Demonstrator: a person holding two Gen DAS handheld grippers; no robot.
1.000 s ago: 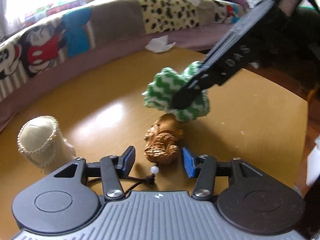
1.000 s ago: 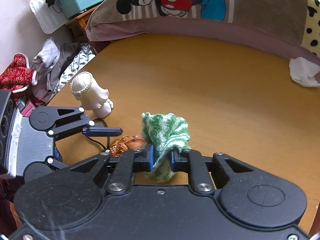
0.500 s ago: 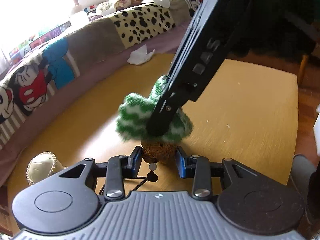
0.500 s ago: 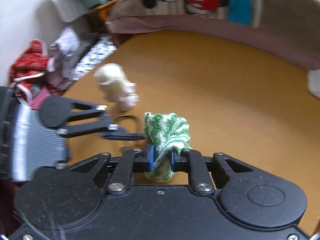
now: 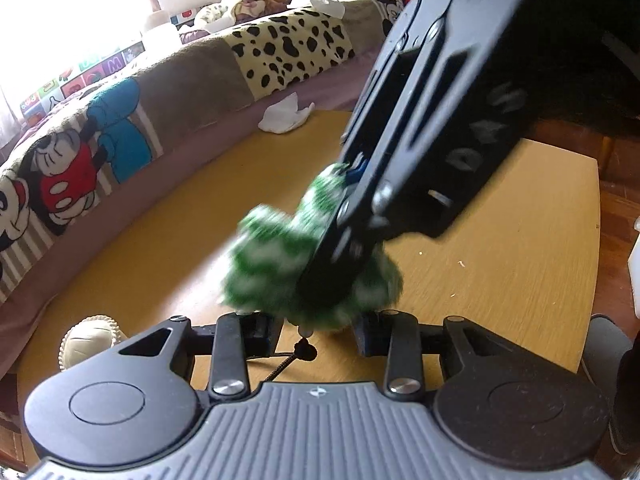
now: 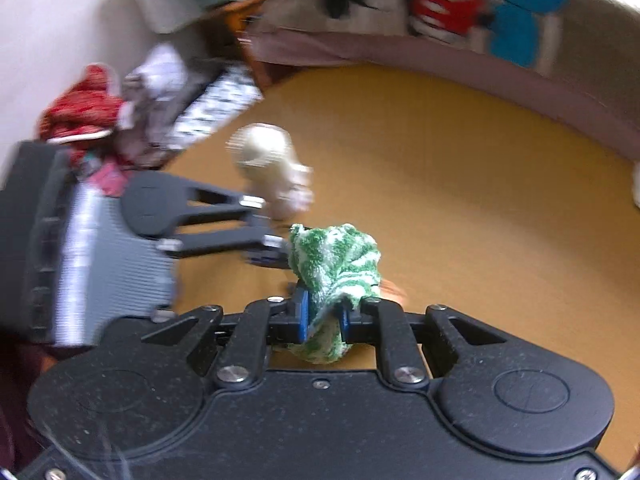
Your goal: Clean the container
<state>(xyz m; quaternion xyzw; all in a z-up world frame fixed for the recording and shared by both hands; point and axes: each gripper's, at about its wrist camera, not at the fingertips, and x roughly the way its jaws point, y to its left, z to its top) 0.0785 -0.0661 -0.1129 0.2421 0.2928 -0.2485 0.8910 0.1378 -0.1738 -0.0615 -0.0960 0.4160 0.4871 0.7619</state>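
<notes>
Both wrist views closely share the green cloth [image 5: 276, 264].

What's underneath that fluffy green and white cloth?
The green and white cloth, pinched in the right claw, covers whatever sits between the left claw fingers. Only a small bead and black cord show below it.

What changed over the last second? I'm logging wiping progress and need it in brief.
The right tongs brought the green cloth down over the carved ornament, now hidden between the left tongs, which closed in around it. The cloth stayed clamped; the white pouch stayed on the table.
</notes>
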